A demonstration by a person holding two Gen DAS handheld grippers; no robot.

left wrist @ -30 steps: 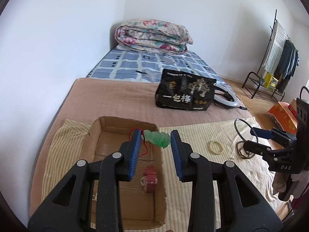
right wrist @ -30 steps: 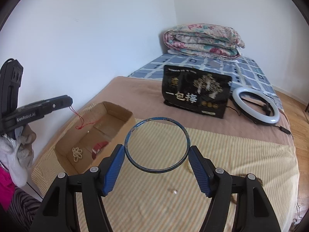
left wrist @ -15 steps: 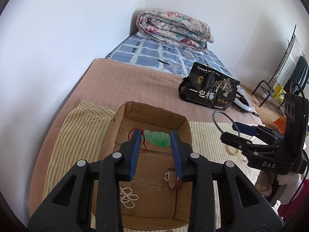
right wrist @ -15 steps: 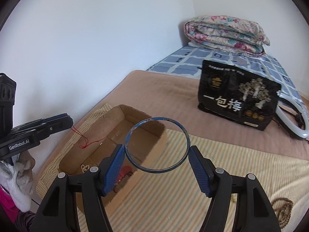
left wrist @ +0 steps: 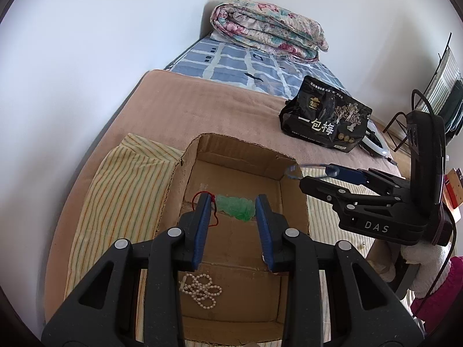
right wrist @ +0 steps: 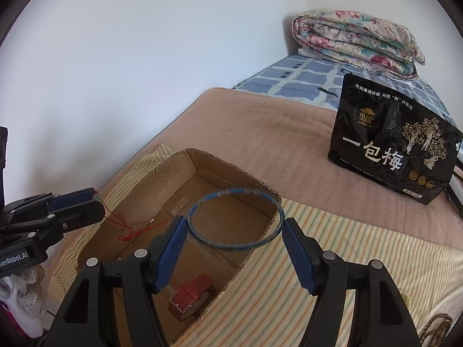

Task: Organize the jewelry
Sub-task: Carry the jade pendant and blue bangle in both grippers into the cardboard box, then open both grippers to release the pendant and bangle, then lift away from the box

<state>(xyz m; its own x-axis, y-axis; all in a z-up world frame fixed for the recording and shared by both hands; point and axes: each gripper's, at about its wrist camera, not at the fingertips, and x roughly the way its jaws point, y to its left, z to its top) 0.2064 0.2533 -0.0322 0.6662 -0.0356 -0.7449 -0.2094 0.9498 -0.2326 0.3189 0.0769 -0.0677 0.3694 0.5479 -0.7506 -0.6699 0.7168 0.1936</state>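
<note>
Cardboard forms an open box (left wrist: pixel 202 156) resting on a yellow striped cloth (left wrist: pixel 121 190) spread over a tan blanket (left wrist: pixel 202 107) on a bed. Against the box's left side lies the cloth's bunched edge. On the box floor sit a coil of white pearl beads (left wrist: pixel 201 290) and, further right, a red strap-like piece (right wrist: pixel 192 292).

Over the box, the left gripper (left wrist: pixel 233 211) tilts downward, its 2 blue pads pinching a green carved pendant (left wrist: pixel 235 206) at a narrow gap; a thin red cord (right wrist: pixel 127 230) trails from it down into the box.

Just right of that, the right gripper (right wrist: pixel 234 221) also angles downward above the box's right wall, its jaws set wide and clamped on a thin blue bangle (right wrist: pixel 231 193), held flat across the fingertips.

Beyond the box a black snack bag (right wrist: pixel 393 150) stands upright on the blanket. Behind it, at the bed's head, lies a folded floral quilt (right wrist: pixel 356 43). A brown bead string (right wrist: pixel 437 326) lies on the cloth at far right.
</note>
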